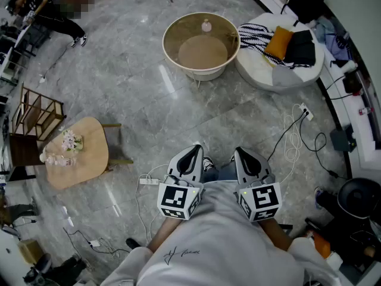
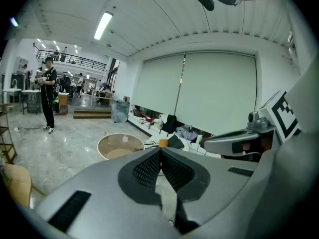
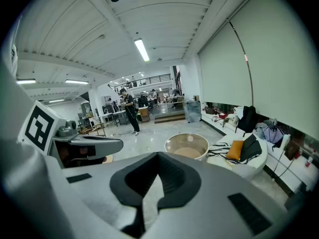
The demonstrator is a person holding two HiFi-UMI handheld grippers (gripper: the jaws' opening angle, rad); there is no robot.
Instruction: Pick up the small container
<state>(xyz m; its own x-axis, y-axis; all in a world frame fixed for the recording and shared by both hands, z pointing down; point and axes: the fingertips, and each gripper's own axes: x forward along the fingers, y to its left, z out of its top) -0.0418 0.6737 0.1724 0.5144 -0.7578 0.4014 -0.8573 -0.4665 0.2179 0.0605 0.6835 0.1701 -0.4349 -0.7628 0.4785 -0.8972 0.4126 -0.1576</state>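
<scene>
The small container (image 1: pixel 206 25) is a little pale bottle standing on a round glass-topped table (image 1: pixel 172 52) far across the floor. It also shows in the left gripper view as the small container (image 2: pixel 125 139) and in the right gripper view as the small container (image 3: pixel 190 138). My left gripper (image 1: pixel 191 151) and right gripper (image 1: pixel 245 154) are held side by side close to the person's body, far short of the table. In the gripper views the left gripper (image 2: pixel 160 149) and the right gripper (image 3: pixel 158 154) each have their jaw tips touching, shut, with nothing between them.
A white round couch (image 1: pixel 280 76) with an orange cushion (image 1: pixel 278 42) and dark clothes sits right of the table. A wooden side table (image 1: pixel 89 159) with flowers and a wooden chair (image 1: pixel 36 115) stand at left. Cables and a power strip (image 1: pixel 149 182) lie on the marble floor. A person (image 1: pixel 56 16) stands far left.
</scene>
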